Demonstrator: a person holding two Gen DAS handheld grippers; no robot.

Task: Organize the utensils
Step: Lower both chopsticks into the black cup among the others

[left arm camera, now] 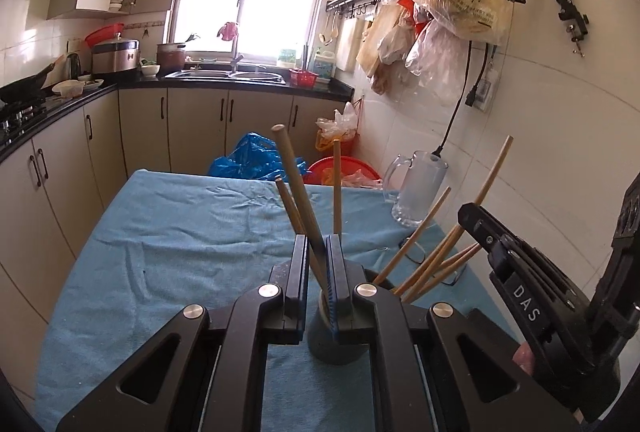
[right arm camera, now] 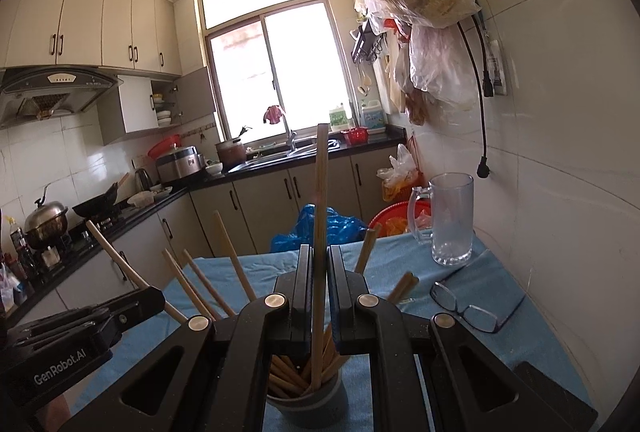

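Standing in the grey round holder cup (right arm camera: 308, 406) on the blue cloth-covered table (left arm camera: 168, 232) are the bamboo chopsticks; my right gripper (right arm camera: 319, 268) is clamped narrowly on one upright chopstick (right arm camera: 321, 191) over the cup, my left gripper (left arm camera: 318, 256) pinches another leaning chopstick (left arm camera: 294, 171); clear glass mug (right arm camera: 452, 220) and spectacles (right arm camera: 472, 306) sit beyond

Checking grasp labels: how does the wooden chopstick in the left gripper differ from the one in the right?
The left gripper clamps its wooden chopstick tilted leftward; the right gripper clamps its wooden chopstick nearly upright. The left's looks darker brown, the right's paler. Both reach down toward the grey cup of chopsticks.
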